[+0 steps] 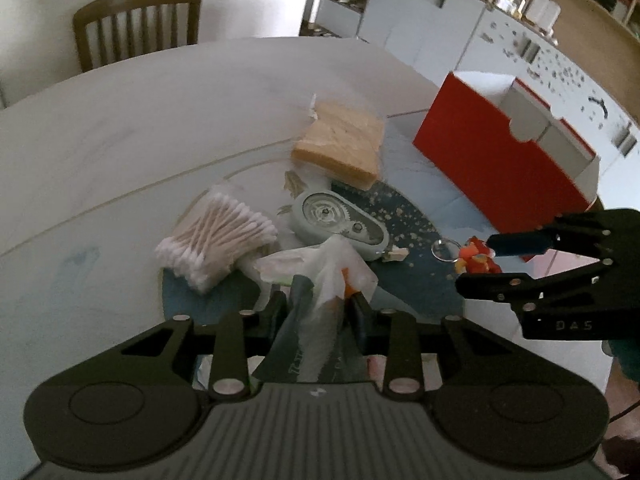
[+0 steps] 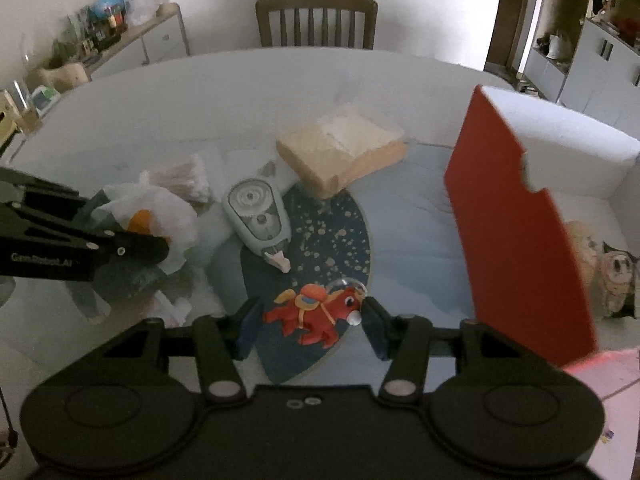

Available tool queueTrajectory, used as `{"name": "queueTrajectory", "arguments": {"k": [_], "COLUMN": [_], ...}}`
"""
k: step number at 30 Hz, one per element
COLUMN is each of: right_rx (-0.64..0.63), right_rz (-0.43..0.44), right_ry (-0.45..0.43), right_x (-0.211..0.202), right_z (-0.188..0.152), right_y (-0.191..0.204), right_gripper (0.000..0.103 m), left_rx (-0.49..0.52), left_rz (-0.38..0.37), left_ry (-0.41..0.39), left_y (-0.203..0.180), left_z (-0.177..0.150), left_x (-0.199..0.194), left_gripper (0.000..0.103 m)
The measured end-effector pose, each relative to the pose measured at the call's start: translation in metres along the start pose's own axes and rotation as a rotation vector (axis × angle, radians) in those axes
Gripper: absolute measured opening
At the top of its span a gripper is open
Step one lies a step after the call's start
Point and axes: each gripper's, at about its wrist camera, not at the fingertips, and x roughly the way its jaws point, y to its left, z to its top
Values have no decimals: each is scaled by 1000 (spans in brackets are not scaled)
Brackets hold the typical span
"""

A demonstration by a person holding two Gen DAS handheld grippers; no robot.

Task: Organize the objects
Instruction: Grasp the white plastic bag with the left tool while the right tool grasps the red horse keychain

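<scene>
toy dog (image 2: 316,314) is sitting crosswise in my right hand-held gripper (image 2: 312,320), clenched on it; red box (image 2: 516,240) is standing right; left hand-held gripper (image 1: 320,304) is pinching a plastic bag (image 1: 328,268).

We see dim, soft indoor light, glare from the doorway (image 2: 516,12) at one o'clock, fisheye-bent edges, slight blur.

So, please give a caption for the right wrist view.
Right gripper holds a red toy beside the red box.
</scene>
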Motion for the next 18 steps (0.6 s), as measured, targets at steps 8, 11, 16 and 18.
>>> {"name": "queueTrajectory", "arguments": {"k": [8, 11, 16, 18], "right_rx": [6, -5, -25, -24], "right_rz": [27, 29, 37, 43], "right_ry": [-50, -59, -86, -102], "right_x": [-46, -61, -85, -95], "right_z": [-1, -1, 3, 4], "right_y": [-5, -6, -13, -17], "right_gripper": [53, 53, 53, 53], "left_rx": [-51, -62, -77, -79], "left_rz": [10, 0, -32, -41], "left_ry": [-47, -62, -84, -91], "left_y": [-18, -29, -49, -58], "left_z": [-3, -2, 3, 6], "left_x": [-42, -56, -73, -76], "left_gripper": [32, 32, 32, 32]}}
